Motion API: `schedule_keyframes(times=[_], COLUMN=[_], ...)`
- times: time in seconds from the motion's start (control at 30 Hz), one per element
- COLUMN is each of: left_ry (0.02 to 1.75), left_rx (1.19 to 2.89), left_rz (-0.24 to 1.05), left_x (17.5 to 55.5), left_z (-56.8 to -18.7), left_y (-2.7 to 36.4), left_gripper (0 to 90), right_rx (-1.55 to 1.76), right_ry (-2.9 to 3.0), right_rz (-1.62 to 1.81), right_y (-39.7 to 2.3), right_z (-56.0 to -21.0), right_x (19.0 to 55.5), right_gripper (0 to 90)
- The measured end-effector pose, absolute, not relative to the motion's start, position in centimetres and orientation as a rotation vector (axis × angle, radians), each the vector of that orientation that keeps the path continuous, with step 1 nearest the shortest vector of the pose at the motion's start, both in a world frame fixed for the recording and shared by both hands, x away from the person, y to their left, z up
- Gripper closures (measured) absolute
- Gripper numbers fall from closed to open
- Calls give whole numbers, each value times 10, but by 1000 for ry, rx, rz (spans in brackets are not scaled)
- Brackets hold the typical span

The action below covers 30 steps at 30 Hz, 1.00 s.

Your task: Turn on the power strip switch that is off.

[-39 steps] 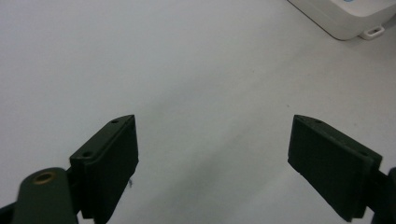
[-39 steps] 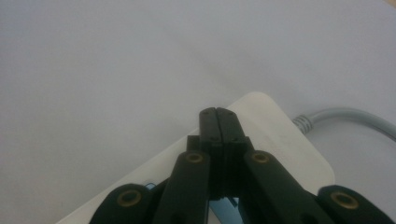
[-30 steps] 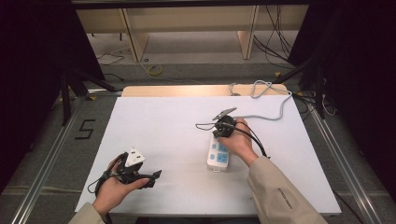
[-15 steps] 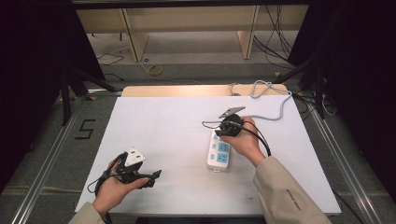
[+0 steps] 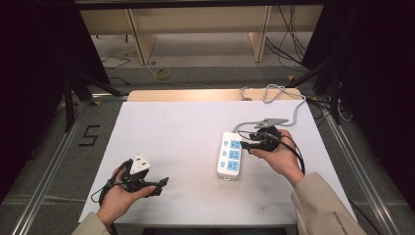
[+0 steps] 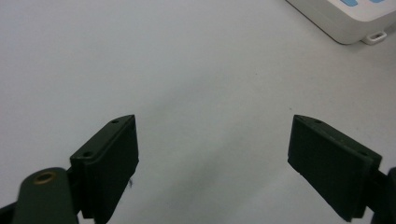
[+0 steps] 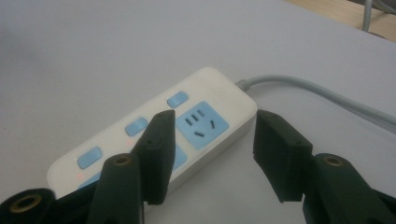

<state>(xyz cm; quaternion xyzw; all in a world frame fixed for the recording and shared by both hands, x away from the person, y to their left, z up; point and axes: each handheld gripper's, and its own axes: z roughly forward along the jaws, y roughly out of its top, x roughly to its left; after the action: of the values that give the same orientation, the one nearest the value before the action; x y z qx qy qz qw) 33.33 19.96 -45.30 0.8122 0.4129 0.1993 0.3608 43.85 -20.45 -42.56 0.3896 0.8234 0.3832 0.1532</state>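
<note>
My right gripper (image 7: pixel 210 154) fingers gape over the power strip (image 7: pixel 154 140), gripping nothing; I'd straddle its edge squarely before closing. Left gripper (image 6: pixel 212 163) idles open.

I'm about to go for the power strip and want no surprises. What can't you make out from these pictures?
- Power strip: in the right gripper view its near end sits behind the right tool, whose jaws stand apart.
- Cord: in the high view it runs off the table's far edge, so its plug is hidden.
- Left gripper view: the top edge cuts off all but a corner of the strip.
</note>
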Motion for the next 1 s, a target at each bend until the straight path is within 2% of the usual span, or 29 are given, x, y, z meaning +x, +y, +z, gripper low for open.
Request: schedule_keyframes(times=[0.2, 0.4, 0.73, 1.0], left_ry=[1060, 1061, 1058, 1052], left_rx=[2088, 2087, 2082, 2096], left_rz=[529, 533, 551, 556], left_x=[333, 333, 331, 331], left_z=[-452, -452, -451, -451], left_y=[200, 200, 199, 198], left_gripper=[159, 159, 159, 159], right_rx=[1130, 1112, 1118, 1157], right_ry=[2321, 2298, 2227, 2188], right_rz=[1148, 1167, 1227, 1257], right_y=[-224, -244, -280, -290], right_z=[-425, -430, -440, -441], right_x=[420, 399, 356, 331], right_gripper=[389, 342, 317, 301])
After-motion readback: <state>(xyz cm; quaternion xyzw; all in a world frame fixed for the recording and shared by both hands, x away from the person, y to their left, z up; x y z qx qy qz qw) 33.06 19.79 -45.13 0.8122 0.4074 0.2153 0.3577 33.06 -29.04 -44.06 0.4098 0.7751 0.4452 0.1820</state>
